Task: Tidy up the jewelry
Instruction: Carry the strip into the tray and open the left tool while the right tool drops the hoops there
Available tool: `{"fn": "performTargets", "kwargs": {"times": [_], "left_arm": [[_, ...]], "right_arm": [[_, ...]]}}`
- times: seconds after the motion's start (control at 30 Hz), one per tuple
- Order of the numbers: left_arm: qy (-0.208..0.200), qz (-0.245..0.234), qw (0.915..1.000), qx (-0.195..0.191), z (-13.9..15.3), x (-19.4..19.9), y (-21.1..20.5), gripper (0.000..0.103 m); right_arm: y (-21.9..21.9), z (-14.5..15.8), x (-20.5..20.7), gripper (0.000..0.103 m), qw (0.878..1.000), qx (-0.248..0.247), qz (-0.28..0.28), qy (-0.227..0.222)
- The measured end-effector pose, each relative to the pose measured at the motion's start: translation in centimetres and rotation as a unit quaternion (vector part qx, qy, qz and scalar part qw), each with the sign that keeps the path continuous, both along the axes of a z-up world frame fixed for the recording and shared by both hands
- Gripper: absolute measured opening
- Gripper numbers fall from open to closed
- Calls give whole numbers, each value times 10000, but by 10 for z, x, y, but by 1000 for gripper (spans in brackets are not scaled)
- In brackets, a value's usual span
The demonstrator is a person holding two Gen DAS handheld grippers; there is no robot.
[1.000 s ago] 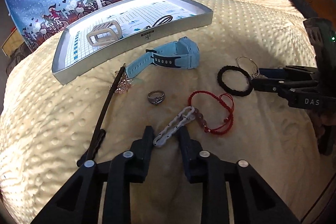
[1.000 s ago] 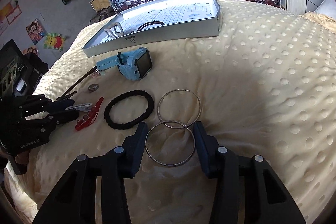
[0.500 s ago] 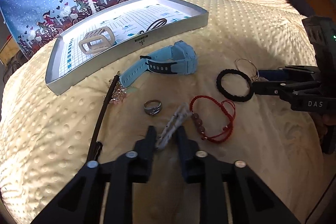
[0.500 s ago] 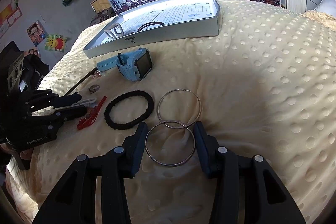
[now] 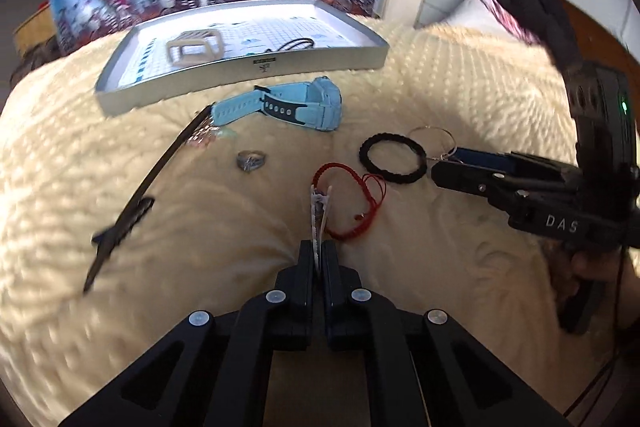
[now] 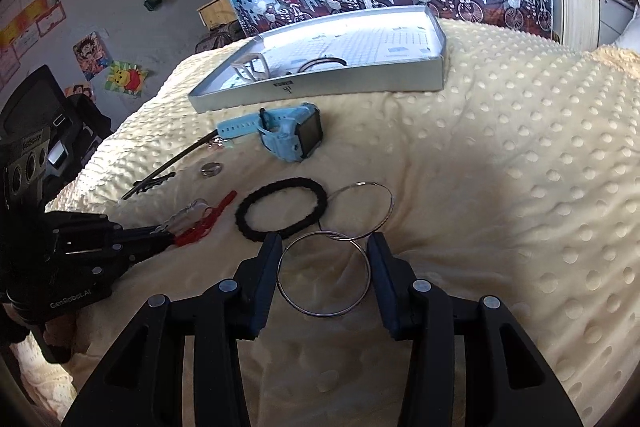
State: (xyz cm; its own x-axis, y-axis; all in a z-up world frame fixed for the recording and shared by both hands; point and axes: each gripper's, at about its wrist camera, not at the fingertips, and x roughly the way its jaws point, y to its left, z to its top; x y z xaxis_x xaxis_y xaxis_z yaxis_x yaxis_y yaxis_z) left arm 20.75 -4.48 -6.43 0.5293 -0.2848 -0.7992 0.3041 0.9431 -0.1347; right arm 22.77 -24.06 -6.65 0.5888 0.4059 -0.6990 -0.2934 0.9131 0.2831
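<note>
Bracelet [image 5: 319,217], white chain-link, one piece, clamped edge-on in the left claw [image 5: 319,255]; long axis runs straight ahead from the fingertips toward the tray [image 5: 248,69]; far end sits over the red cord bracelet [image 5: 352,199], contact there cannot be told. Right claw [image 6: 323,269] stands apart, its fingers straddling the nearer of two steel hoops [image 6: 324,273]; fingers not touching the wire; second hoop [image 6: 362,209] overlaps the first at its far edge and lies flat on the bed cover [image 6: 500,187].

Count on the cover: one black braided ring [image 6: 282,209] just left of the hoops; one blue watch [image 6: 290,131], strap pointing left, near the tray's front wall; one silver ring [image 6: 211,169]; one dark hair stick [image 5: 148,187] lying diagonally, beaded end by the watch strap; one red cord bracelet. In the tray: one beige band [image 5: 196,47] at left, one dark loop [image 5: 296,45] mid-front.

Open room: tray's right half bare; wide bare cover right of the hoops; pieces between the claws lie near one another.
</note>
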Motion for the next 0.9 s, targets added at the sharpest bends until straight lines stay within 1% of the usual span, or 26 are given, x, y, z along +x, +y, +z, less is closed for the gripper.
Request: {"fn": "performTargets", "kwargs": {"times": [0.1,0.2,0.3,0.47,0.6,0.77,0.9], "left_arm": [[-59,108,9998,-159,5,-12,2,4],[-169,64,9997,-145,13,-23,-1,4],[-274,26,9995,-157,21,-31,-3,4],[-349,174,9984,-416,39,-37,2,4],[-394,302,9973,-546,57,-37,11,4],[-476,400,9968,-508,83,-33,30,4],[-481,389,9975,-351,92,-28,44,4]], "right_arm": [[-2,11,-10,39,9997,-4,5,-261],[-1,24,-22,39,9979,-207,-21,-607],[-1,34,-29,39,9961,-292,-13,-829],[-1,48,-41,39,9947,-225,-23,-999],[0,60,-51,39,9937,-141,29,-1113],[6,75,-61,39,9919,-80,142,-1259],[11,82,-68,39,9912,44,228,-1303]]}}
